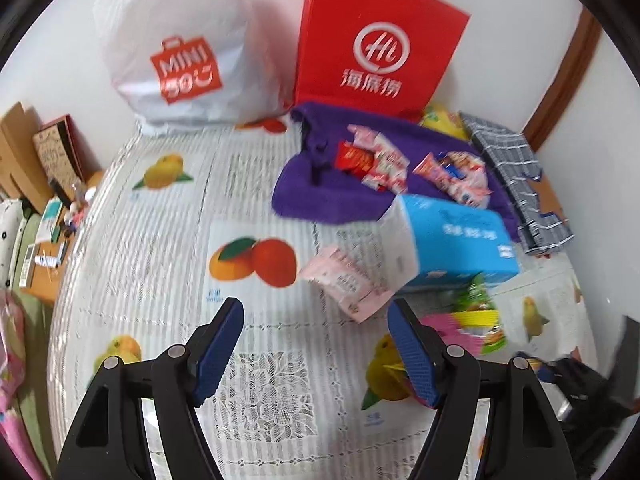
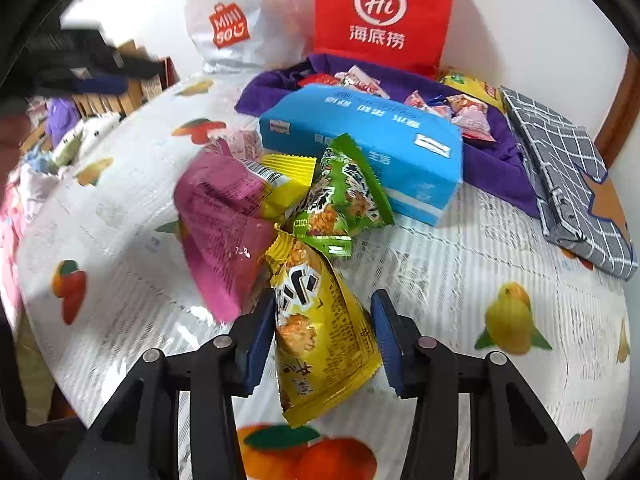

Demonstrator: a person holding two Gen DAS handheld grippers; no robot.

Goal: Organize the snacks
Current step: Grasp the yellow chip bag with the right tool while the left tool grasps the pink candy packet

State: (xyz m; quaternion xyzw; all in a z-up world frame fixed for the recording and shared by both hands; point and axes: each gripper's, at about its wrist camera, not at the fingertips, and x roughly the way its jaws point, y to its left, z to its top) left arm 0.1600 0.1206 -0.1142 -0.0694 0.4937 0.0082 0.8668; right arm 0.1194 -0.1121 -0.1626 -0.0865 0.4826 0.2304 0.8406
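Yellow snack packet [image 2: 320, 332] — light, crinkly, slippery film; best taken mid-body. Right gripper [image 2: 322, 340] straddling it, pad contact unclear; left gripper [image 1: 316, 352] spread, empty.

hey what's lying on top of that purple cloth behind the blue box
Small red and pink snack packets lie in two loose clusters on the purple cloth. The blue box covers the cloth's near edge, so anything there stays hidden.

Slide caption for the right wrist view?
Right gripper straddles a yellow snack packet beside green and pink packets.
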